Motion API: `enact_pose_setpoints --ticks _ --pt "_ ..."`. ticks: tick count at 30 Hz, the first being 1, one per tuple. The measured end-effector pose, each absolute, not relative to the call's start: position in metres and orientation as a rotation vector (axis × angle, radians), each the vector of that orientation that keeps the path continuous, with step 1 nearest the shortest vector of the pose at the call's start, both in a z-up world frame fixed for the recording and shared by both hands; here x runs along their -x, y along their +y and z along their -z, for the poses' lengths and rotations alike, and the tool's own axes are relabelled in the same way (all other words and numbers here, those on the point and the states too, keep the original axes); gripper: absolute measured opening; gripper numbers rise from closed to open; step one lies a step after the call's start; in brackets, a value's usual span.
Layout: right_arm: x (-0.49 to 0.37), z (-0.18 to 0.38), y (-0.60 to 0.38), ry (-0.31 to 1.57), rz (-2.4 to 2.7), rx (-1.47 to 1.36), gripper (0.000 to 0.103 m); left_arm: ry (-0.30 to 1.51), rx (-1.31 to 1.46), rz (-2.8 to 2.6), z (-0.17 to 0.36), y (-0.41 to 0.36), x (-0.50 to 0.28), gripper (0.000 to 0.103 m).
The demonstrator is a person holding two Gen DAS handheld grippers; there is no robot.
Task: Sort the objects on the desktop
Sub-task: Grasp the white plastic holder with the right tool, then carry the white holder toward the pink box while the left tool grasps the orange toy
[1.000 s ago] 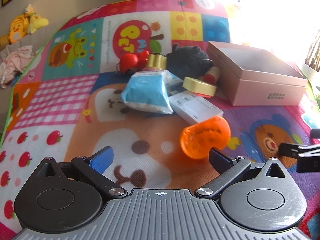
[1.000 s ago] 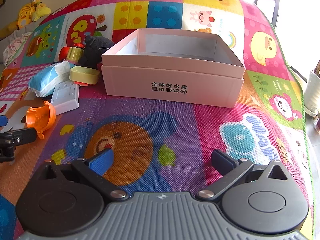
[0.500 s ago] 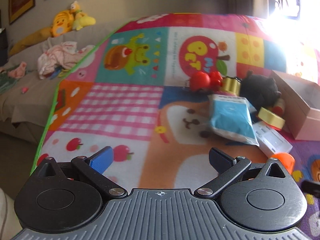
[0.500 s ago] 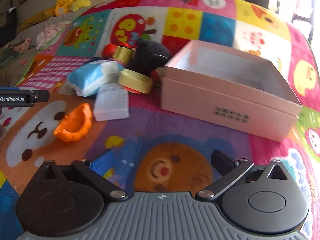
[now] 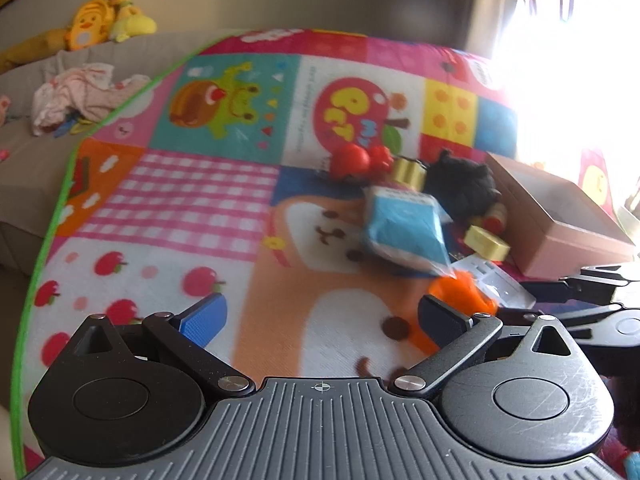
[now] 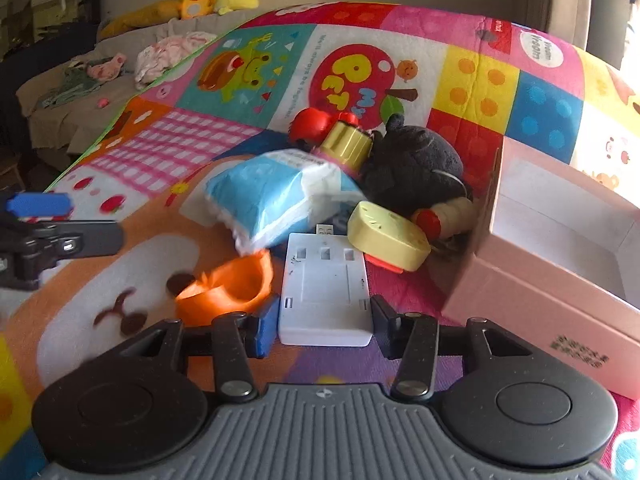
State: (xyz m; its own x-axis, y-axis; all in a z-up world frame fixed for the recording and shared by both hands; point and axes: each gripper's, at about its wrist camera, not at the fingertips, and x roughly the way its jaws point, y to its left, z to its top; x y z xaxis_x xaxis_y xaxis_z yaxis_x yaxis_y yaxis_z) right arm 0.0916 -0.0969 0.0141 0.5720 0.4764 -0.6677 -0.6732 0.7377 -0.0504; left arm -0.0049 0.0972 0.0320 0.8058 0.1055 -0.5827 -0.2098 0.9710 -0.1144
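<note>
My right gripper (image 6: 322, 322) is closing on the near end of a white plastic box (image 6: 324, 284) that lies flat on the play mat; both pads touch its sides. An orange cup (image 6: 232, 284) lies on its side just left of that gripper. Behind them sit a blue tissue pack (image 6: 268, 196), a pale yellow case (image 6: 384, 236), a black plush (image 6: 416, 160), a gold cylinder (image 6: 346, 142) and a red toy (image 6: 312, 124). My left gripper (image 5: 320, 316) hangs open over the mat with nothing between its fingers, and the orange cup (image 5: 460, 292) is beside its right finger.
An open pink cardboard box (image 6: 560, 288) stands right of the pile, close to the yellow case. The colourful mat (image 5: 168, 208) ends at a green border on the left. Beyond it a couch holds plush toys (image 5: 100, 24) and crumpled clothes (image 5: 80, 92).
My right gripper swung left from the pink box to the pile and its jaws narrowed around the white box. The left gripper drifted left, away from the orange cup.
</note>
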Motion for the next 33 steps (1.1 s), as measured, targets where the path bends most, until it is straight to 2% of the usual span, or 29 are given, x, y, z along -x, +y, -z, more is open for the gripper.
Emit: enact_pose_setpoints --ticks 8,10,13,21,27,31,33 --pt "-0.054 -0.022 -0.200 0.673 -0.573 0.386 0.049 0.661 0.110 -0.030 -0.021 0.055 -0.007 0.103" --pt "-0.059 -0.021 -0.225 0.659 -0.433 0.372 0.064 0.670 0.100 -0.008 -0.019 0.046 -0.013 0.103" --pt "-0.070 -0.018 -0.255 0.634 -0.217 0.334 0.080 0.675 0.076 0.013 -0.020 0.032 -0.019 0.103" --pt "-0.080 -0.010 -0.264 0.676 -0.229 0.139 0.099 0.714 0.021 -0.011 -0.016 0.015 -0.022 0.103" --pt "-0.101 -0.007 -0.242 0.726 -0.202 0.089 0.100 0.771 0.072 -0.037 -0.008 0.019 -0.024 0.103" --pt "-0.103 -0.005 -0.241 0.725 -0.229 0.075 0.082 0.767 0.066 -0.042 -0.007 0.019 -0.023 0.103" --pt "-0.099 -0.005 -0.240 0.721 -0.270 0.084 0.082 0.765 0.050 -0.042 -0.006 0.017 -0.022 0.103"
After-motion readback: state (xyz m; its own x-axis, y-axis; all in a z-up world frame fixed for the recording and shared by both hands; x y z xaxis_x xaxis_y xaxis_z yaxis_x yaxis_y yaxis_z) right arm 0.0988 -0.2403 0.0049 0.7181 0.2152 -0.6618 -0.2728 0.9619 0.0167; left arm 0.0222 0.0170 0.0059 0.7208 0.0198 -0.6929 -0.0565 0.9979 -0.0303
